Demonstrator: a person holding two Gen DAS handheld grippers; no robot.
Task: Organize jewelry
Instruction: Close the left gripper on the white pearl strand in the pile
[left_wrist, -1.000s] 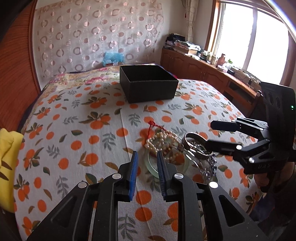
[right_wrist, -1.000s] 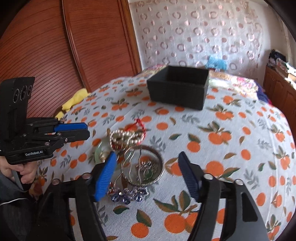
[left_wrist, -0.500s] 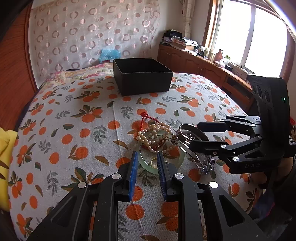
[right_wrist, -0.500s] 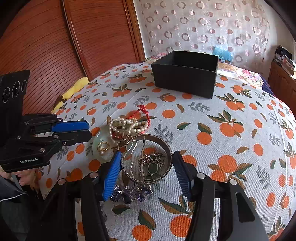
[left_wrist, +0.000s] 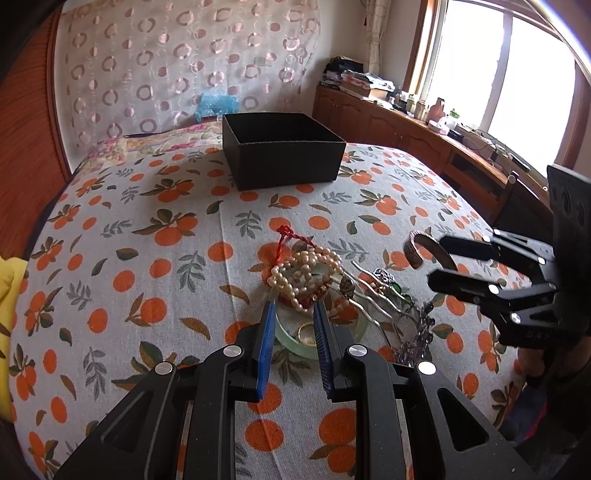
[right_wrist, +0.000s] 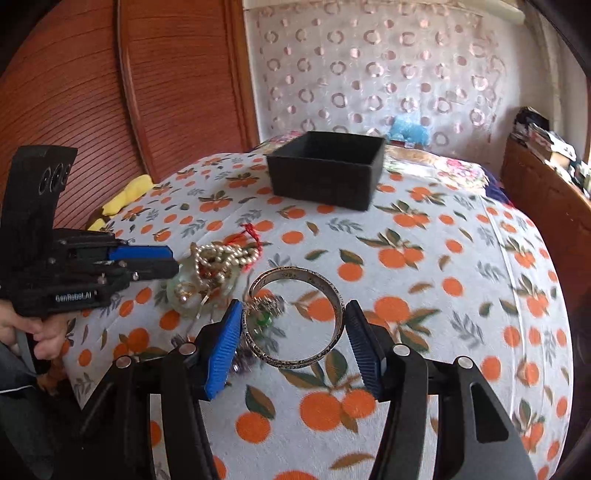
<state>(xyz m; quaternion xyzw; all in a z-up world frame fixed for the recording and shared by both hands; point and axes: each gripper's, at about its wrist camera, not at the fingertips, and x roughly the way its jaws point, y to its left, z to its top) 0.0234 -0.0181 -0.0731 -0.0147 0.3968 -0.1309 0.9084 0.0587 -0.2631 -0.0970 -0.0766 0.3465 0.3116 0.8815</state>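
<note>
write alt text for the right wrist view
The right hand-held gripper clamps a silver bangle between its blue pads above an orange-print bedspread. To the left, the left hand-held gripper points at a pile of pearls; an open black box sits behind.

"GenRobot.AI" in white letters on the black body of the left tool (right_wrist: 168, 262)

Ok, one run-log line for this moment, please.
right gripper: shut on silver bangle, lifted off the pile | left gripper: nearly shut, empty, over jade bangle | black box: nothing visible inside
</note>
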